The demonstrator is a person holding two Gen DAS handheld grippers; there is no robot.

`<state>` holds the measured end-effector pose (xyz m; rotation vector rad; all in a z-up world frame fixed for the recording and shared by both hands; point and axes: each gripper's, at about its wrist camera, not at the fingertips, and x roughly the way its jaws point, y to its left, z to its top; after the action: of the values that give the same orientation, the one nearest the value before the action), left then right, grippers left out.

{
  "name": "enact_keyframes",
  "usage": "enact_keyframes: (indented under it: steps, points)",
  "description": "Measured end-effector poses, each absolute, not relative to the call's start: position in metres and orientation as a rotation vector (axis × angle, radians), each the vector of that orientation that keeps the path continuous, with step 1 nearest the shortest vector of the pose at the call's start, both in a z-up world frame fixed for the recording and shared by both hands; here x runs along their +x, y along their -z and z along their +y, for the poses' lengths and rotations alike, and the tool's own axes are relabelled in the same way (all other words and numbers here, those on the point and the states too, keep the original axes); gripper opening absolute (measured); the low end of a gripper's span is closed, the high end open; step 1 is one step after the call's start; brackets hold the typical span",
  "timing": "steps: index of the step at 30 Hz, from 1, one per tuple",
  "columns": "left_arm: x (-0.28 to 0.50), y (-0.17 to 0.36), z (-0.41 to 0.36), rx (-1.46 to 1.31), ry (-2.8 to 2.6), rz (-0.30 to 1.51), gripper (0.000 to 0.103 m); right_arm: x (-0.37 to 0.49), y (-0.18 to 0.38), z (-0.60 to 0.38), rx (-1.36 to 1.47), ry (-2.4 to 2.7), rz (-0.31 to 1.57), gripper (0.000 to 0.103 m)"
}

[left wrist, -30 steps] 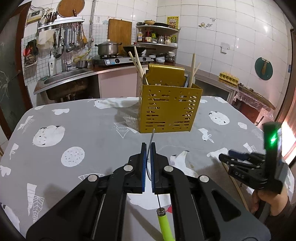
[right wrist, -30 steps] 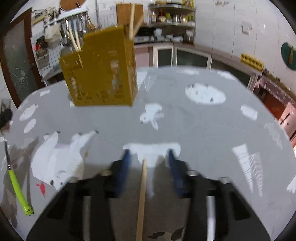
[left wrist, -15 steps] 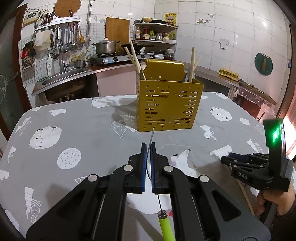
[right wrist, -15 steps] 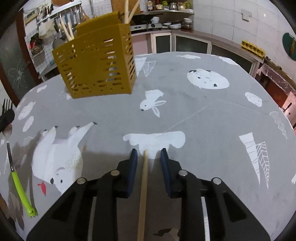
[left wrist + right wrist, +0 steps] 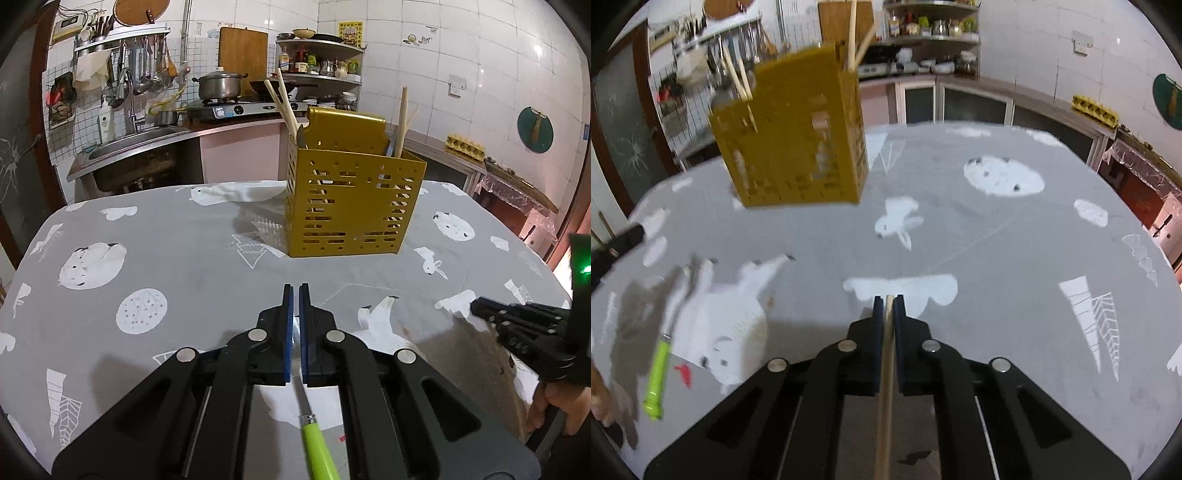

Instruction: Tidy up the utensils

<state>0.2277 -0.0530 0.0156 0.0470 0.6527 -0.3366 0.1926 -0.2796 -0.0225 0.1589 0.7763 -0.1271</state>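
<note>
A yellow perforated utensil holder stands on the far half of the table, with several wooden chopsticks upright in it. My left gripper is shut on the thin metal shaft of a green-handled utensil. The handle trails back under the jaws, and the utensil's front end is hidden. My right gripper is shut on a wooden chopstick that runs back between the pads, its tip level with the fingertips. In the left wrist view the right gripper sits low at the right, above the cloth.
The table has a grey cloth with white animal prints. Its edges curve away on the left and right. Behind it are a sink, a stove with a pot and shelves. A hand holds the right gripper.
The right jaws have closed onto the chopstick that lay between them. The metal tip that stuck out ahead of the left pads no longer shows. The right wrist view is now blurred.
</note>
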Motion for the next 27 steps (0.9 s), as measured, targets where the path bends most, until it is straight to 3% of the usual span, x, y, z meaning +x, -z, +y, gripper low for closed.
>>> enact_keyframes:
  steps: [7, 9, 11, 12, 27]
  points:
    - [0.241, 0.004, -0.049, 0.068, 0.306, 0.782, 0.004, 0.204, 0.020, -0.277, 0.130, 0.123, 0.779, 0.005]
    - [0.249, 0.013, -0.048, 0.056, 0.291, 0.837, 0.014, 0.208, 0.018, -0.276, 0.110, 0.127, 0.778, 0.005]
    - [0.255, 0.022, -0.048, 0.052, 0.274, 0.878, 0.047, 0.212, 0.018, -0.278, 0.119, 0.122, 0.771, 0.005]
    - [0.257, 0.025, -0.049, 0.052, 0.263, 0.887, 0.053, 0.212, 0.019, -0.279, 0.128, 0.121, 0.769, 0.005]
    - [0.286, 0.046, -0.072, 0.084, 0.210, 0.929, 0.056, 0.213, 0.028, -0.284, 0.141, 0.121, 0.770, 0.006]
